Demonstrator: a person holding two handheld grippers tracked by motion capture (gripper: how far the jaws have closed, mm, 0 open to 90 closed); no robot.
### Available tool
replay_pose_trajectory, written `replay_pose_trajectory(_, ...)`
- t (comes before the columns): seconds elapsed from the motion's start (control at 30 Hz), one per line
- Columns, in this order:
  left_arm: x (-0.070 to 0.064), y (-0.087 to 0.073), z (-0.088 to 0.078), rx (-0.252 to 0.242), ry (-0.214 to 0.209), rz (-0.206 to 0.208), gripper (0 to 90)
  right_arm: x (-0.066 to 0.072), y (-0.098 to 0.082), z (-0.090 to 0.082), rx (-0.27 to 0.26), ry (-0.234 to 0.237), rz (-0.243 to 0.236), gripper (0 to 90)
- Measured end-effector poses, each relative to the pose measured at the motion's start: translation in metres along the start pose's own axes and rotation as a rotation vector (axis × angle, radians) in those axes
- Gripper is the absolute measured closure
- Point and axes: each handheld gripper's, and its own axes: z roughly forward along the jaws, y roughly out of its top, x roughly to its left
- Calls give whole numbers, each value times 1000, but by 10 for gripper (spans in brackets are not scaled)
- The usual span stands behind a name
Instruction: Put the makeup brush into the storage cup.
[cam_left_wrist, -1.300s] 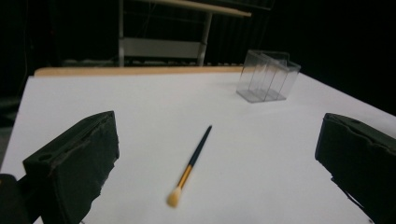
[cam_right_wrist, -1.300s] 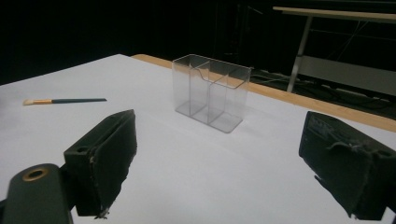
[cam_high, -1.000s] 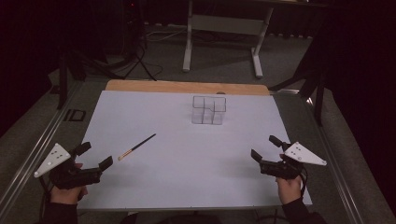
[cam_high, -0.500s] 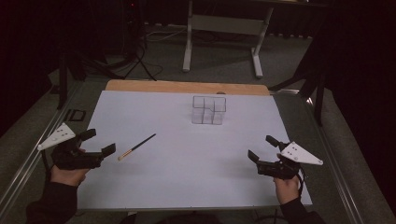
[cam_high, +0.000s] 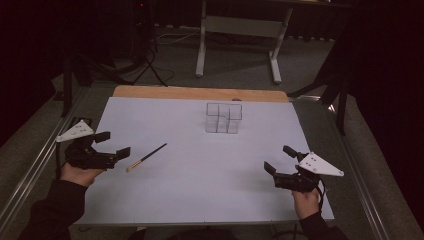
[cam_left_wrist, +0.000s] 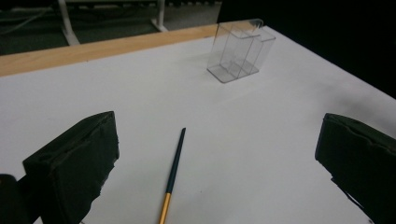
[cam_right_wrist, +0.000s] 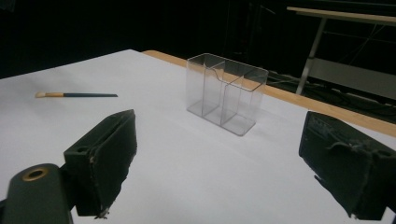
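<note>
left gripper (cam_high: 112, 143): jaws spread wide, empty, just beside paintbrush (cam_high: 146, 157)
right gripper (cam_high: 281, 159): jaws released, empty, near table edge

A glossy clear-plastic holder (cam_right_wrist: 227, 93) stands on matt white sheeting over the wood-edged bench (cam_high: 200, 93), near a brush (cam_left_wrist: 173, 175) with a smooth dark handle.

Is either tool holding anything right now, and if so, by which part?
Nothing is held. The left tool is open, its jaws apart near the brush lying on the table. The right tool is open and empty too.
</note>
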Motion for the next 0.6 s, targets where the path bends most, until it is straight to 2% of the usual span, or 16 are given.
replay_pose_trajectory(0.23, 3, 5, 11, 66, -11, 18, 0, 0, 0, 1, 4, 0, -2, 111)
replay_pose_trajectory(0.27, 3, 7, 15, 95, -17, 24, 0, 0, 0, 1, 5, 0, -2, 111)
replay_pose_trajectory(0.37, 3, 9, 21, 125, -19, 37, 0, 1, 0, 1, 5, 1, -3, 111)
replay_pose_trajectory(0.43, 3, 11, 24, 140, -35, 40, 0, 1, 0, 1, 6, 2, -4, 111)
replay_pose_trajectory(0.6, 3, 16, 34, 179, -40, 56, 0, 1, 0, 2, 7, 1, -4, 111)
